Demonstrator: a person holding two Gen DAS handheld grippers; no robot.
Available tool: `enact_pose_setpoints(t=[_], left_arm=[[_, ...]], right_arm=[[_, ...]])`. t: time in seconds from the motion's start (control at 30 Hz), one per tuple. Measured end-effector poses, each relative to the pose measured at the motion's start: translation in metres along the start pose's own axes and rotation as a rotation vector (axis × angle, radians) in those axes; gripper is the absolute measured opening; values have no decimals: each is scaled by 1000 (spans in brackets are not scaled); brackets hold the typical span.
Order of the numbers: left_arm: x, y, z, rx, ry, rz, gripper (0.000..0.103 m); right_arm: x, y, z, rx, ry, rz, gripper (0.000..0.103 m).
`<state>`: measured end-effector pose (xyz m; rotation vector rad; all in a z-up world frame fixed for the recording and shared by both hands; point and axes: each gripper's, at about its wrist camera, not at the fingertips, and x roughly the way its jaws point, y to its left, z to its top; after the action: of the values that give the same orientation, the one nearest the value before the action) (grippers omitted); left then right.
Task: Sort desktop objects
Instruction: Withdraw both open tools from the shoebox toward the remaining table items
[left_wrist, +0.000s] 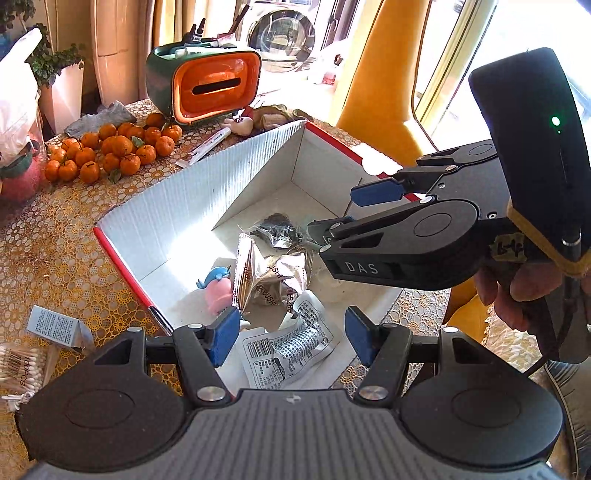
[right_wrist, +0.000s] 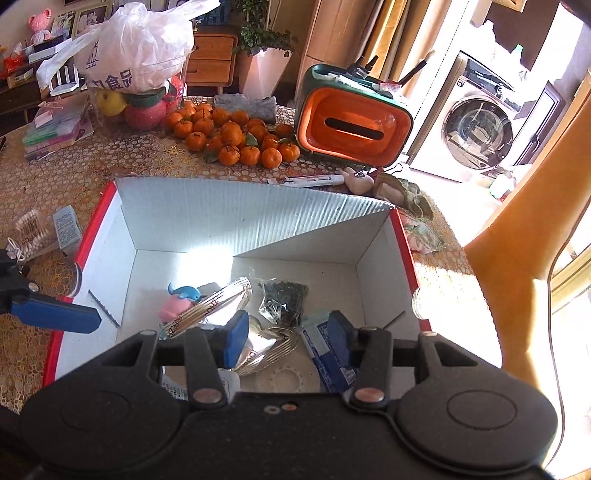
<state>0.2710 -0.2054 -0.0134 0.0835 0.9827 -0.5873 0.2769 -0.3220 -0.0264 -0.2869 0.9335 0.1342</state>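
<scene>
A white cardboard box with a red rim (left_wrist: 122, 266) (right_wrist: 92, 229) lies open on the table. It holds a pink and blue whale toy (left_wrist: 218, 291) (right_wrist: 181, 299), silver foil packets (left_wrist: 273, 273) (right_wrist: 218, 302), a clear bag of dark bits (left_wrist: 275, 229) (right_wrist: 284, 299), a white printed pouch (left_wrist: 291, 347) and a blue-white packet (right_wrist: 325, 358). My left gripper (left_wrist: 291, 341) hangs open over the pouch at the box's near side, gripping nothing. My right gripper (left_wrist: 347, 212) (right_wrist: 288, 339) is open above the foil packets, also holding nothing.
Mandarins (left_wrist: 110, 151) (right_wrist: 236, 136) and an orange-green organiser (left_wrist: 210, 85) (right_wrist: 351, 122) stand behind the box, with a white pen (left_wrist: 207, 146) (right_wrist: 306, 181). Cotton swabs (left_wrist: 18, 365) (right_wrist: 31, 229) and a small grey carton (left_wrist: 55, 326) (right_wrist: 66, 227) lie left. A yellow chair (left_wrist: 388, 92) (right_wrist: 524, 221) is at the right.
</scene>
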Motion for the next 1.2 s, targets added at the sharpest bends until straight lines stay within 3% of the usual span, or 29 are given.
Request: enact_pose_setpoints(t=[0.83,1.2], left_arm=[[-91,-5,-77,-72,-180,58,62],[-128,6,-121,-125,-258,81,66]], right_arm=[[-69,34,-41,94,-84,61,53],[-92,63,-57,147,-125,144,57]])
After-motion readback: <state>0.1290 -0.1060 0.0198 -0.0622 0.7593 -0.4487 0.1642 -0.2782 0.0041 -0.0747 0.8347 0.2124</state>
